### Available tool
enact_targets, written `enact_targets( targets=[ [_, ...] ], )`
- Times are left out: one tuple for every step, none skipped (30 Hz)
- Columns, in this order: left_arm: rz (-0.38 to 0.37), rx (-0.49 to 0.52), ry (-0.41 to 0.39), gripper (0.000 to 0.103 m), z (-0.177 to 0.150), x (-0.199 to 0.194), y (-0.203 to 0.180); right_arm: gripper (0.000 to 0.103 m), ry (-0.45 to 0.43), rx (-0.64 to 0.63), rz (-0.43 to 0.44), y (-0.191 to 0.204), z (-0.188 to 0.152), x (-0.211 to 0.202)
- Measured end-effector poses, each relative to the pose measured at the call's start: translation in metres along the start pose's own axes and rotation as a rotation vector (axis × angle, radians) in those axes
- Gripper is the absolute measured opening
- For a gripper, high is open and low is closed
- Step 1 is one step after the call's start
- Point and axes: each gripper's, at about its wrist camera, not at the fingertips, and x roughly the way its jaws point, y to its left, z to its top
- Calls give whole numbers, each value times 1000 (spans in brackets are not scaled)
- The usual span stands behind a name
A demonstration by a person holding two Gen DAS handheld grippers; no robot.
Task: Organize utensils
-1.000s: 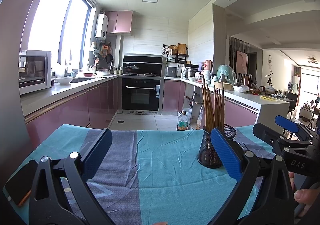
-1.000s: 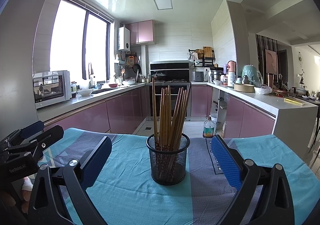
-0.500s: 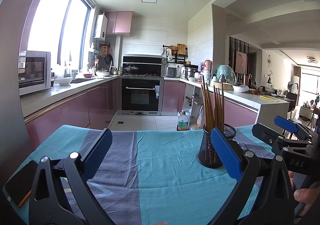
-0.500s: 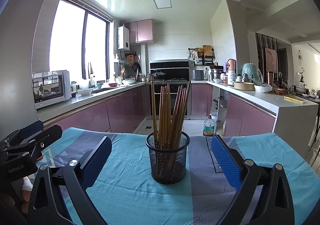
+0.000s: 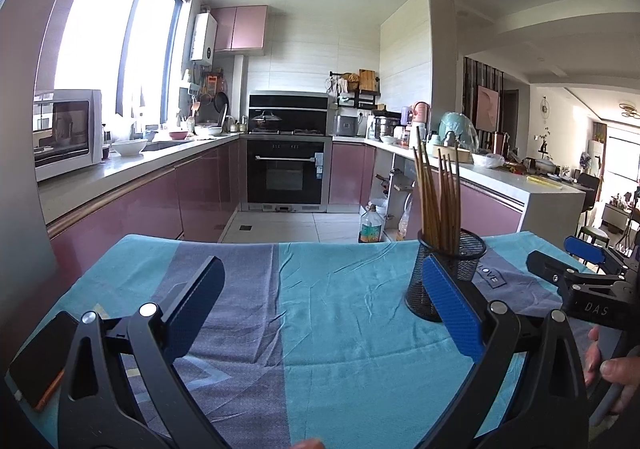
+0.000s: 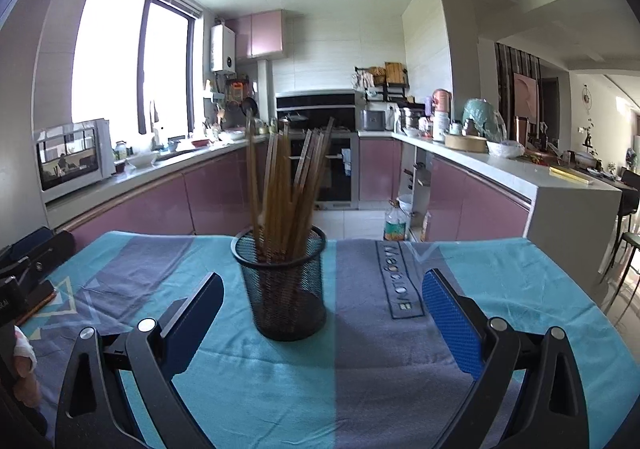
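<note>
A black mesh cup (image 6: pixel 282 285) holds several brown wooden chopsticks (image 6: pixel 286 189) upright on the blue and grey cloth (image 6: pixel 360 361). My right gripper (image 6: pixel 320 313) is open and empty, with the cup just ahead, left of centre between its fingers. In the left wrist view the cup (image 5: pixel 444 269) stands at the right, partly behind the right finger (image 5: pixel 452 313). My left gripper (image 5: pixel 320 313) is open and empty over the cloth. The right gripper (image 5: pixel 584 281) shows at that view's right edge.
A phone (image 5: pixel 38 361) lies on the cloth at the left edge. Beyond the table's far edge is a kitchen with pink cabinets (image 5: pixel 160 205), an oven (image 5: pixel 286 177) and a white counter (image 6: pixel 540 185) on the right.
The right gripper has swung to the right and moved closer, so the cup now sits left of centre and looks larger. The left gripper has hardly moved.
</note>
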Motion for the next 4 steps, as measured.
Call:
enact_targets(
  targets=[
    [4, 0, 30, 97, -1, 6, 2, 96, 47, 9, -13, -10, -2, 8],
    [2, -7, 58, 97, -2, 13, 6, 96, 98, 20, -30, -22, -4, 18],
    [7, -17, 89, 97, -3, 20, 10, 96, 150, 26, -51, -35, -7, 29],
    [19, -25, 119, 97, -4, 28, 15, 96, 200, 30, -83, -47, -11, 39]
  ],
)
